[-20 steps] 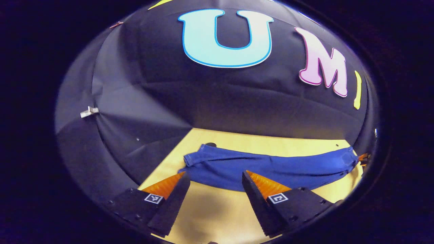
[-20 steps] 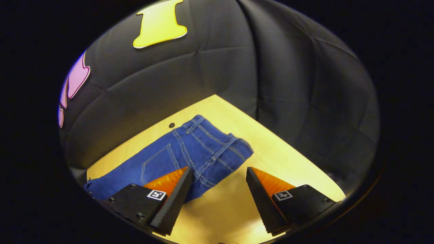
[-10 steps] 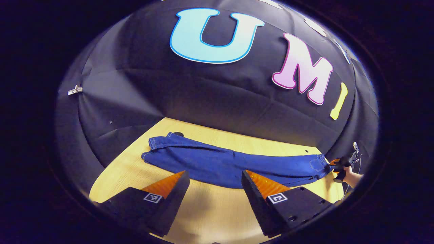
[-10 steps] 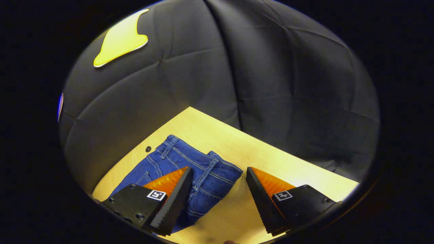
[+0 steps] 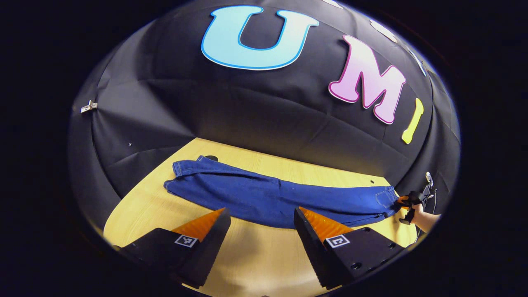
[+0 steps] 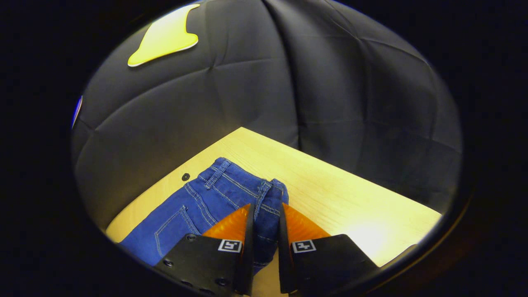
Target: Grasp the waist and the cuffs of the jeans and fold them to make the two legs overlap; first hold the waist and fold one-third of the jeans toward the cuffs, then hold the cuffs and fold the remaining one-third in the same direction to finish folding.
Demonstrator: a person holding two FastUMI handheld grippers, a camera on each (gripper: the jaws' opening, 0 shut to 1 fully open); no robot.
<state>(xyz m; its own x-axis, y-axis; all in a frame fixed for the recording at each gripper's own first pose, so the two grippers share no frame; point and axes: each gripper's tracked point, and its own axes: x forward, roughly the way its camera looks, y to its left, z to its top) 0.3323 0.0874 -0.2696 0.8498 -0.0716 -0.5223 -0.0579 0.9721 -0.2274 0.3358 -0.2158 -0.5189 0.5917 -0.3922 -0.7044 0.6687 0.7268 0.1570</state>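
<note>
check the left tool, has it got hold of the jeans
No: in the left gripper view the left tool is open above the wooden table, with the jeans lying beyond its fingertips.

left gripper view: low, facing booth wall | right gripper view: close | shared: jeans (image 5: 272,198)

A pale wooden table (image 5: 264,264) carries the blue jeans (image 5: 264,196) lying stretched out flat across it.

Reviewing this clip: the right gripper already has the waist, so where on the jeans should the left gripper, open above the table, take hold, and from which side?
Probably the cuffs: the far-left end of the jeans, opposite the right gripper. The left gripper comes from the near table edge.
</note>
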